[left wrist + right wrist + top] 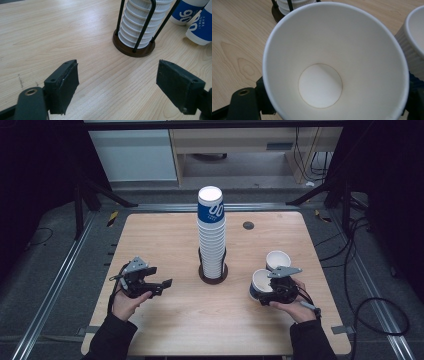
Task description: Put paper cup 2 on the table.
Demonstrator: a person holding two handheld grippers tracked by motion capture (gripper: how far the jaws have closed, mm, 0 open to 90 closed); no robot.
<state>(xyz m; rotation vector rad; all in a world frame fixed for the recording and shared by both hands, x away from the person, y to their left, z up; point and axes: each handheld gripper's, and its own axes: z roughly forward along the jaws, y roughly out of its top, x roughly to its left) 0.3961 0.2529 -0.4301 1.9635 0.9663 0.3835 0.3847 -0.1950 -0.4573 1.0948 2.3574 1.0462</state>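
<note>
A tall stack of white paper cups (211, 235) with a blue-banded one on top stands in a dark wire holder (213, 275) at the table's middle. My right gripper (270, 292) is shut on a white cup (261, 284) low over the table at the right, its mouth facing the right gripper view's camera (332, 62). A second cup (277, 260) stands upright just behind it, and its ribbed wall (412, 52) is close beside the held cup. My left gripper (162, 287) rests open at the left, its jaws wide apart (117, 85) with bare wood between them, pointing toward the holder (132, 51).
The wooden table (165, 235) has a small dark round plug (248, 225) at the back right. In the left gripper view the two blue-and-white cups (190, 12) appear beyond the stack (140, 22). Metal rails and cables run along the floor on both sides.
</note>
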